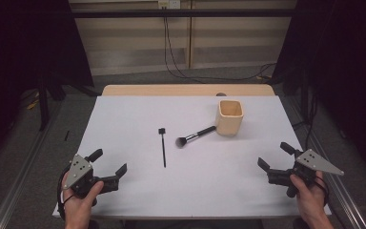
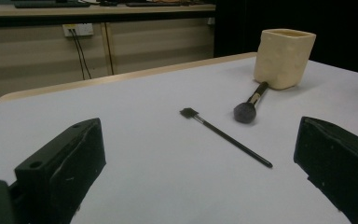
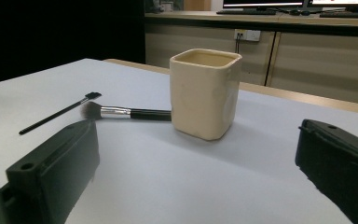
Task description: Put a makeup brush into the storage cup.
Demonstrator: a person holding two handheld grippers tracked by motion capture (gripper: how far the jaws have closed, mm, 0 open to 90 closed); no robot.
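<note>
A cream square cup (image 1: pixel 229 117) (image 2: pixel 284 58) (image 3: pixel 205 93) stands upright at the table's back right. A fluffy makeup brush (image 1: pixel 195 136) (image 2: pixel 250 104) (image 3: pixel 121 112) lies beside it, handle end against the cup. Left of that lies a thin black brush (image 1: pixel 163 147) (image 2: pixel 226 136) (image 3: pixel 58 113) with a small flat head. My left gripper (image 1: pixel 109 163) (image 2: pixel 198 163) is open near the front left corner, with nothing between its jaws. At the front right my right gripper (image 1: pixel 275 156) (image 3: pixel 198 163) is open too and holds nothing.
A pale sheet covers the table (image 1: pixel 138 109), whose wooden edge shows at the back. Cables (image 1: pixel 171 47) hang from a wall socket behind. Dark curtains flank both sides, and metal rails (image 1: pixel 19 181) run along the floor.
</note>
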